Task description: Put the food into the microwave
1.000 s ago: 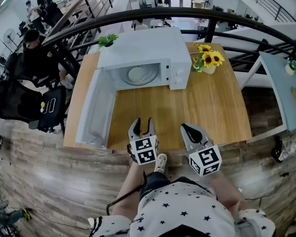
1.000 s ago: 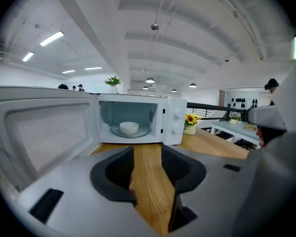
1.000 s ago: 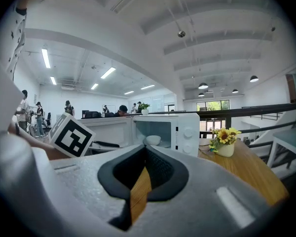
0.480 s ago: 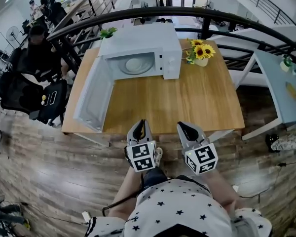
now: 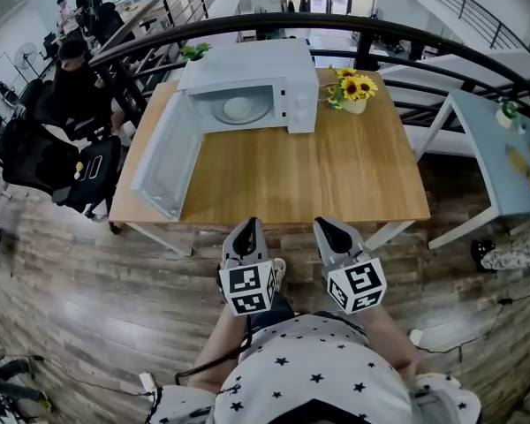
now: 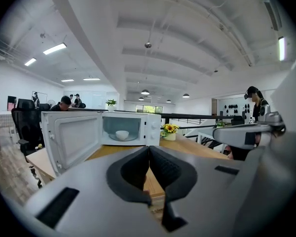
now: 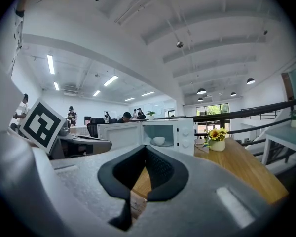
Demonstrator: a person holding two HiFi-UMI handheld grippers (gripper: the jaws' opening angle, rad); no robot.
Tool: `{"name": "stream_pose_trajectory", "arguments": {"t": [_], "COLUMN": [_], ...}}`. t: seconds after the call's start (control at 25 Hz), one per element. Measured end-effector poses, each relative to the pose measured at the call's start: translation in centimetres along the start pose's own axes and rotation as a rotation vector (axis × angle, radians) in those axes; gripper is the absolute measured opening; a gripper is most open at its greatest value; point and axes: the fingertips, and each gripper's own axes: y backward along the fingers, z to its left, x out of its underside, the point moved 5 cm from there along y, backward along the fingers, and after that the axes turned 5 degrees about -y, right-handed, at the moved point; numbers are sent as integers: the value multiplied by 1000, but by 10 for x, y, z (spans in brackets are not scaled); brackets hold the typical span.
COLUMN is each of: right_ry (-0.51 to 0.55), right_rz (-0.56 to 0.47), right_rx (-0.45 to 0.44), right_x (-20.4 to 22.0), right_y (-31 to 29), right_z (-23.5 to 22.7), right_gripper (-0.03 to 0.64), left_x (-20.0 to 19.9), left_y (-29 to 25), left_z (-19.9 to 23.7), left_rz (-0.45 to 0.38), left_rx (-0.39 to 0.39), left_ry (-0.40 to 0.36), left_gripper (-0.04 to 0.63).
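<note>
The white microwave (image 5: 247, 78) stands at the back of the wooden table (image 5: 336, 175), its door (image 5: 163, 162) swung wide open to the left. A white bowl (image 5: 238, 109) sits on the turntable inside, also visible as the bowl (image 6: 122, 134) and the bowl (image 7: 159, 140) in the two gripper views. My left gripper (image 5: 250, 228) hangs over the floor just short of the table's front edge; its jaws have just closed, with nothing between them. My right gripper (image 5: 329, 228) is beside it, shut and empty. Both point toward the microwave (image 6: 133, 130), far from it.
A pot of sunflowers (image 5: 353, 91) stands right of the microwave. A dark railing (image 5: 406, 34) curves behind the table. A white side table (image 5: 503, 140) is at the right, and black office chairs (image 5: 35, 162) and seated people are at the left. Wood floor lies under me.
Both grippers have pulled back from the table's near edge to over the floor. The left jaws went from open to shut. The microwave, door and bowl have not moved.
</note>
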Motion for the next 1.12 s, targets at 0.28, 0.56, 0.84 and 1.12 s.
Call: {"name": "stream_pose_trajectory", "arguments": {"t": [0.28, 0.56, 0.84, 1.12], "right_ry": [-3, 24, 22, 22], "right_rz": [-5, -10, -7, -10], "right_rx": [9, 37, 22, 16], "right_x": [6, 3, 4, 1], "right_y": [12, 17, 14, 9], "right_z": [5, 3, 4, 6], "right_gripper": [5, 5, 5, 5], "left_x": [0, -2, -5, -6], "left_y": [14, 15, 15, 15], "left_z": [-6, -10, -8, -1], "left_rz": [-16, -22, -29, -30], "left_rx": [24, 32, 31, 32], "left_ry": [11, 11, 15, 19], "left_gripper": [5, 5, 5, 5]}}
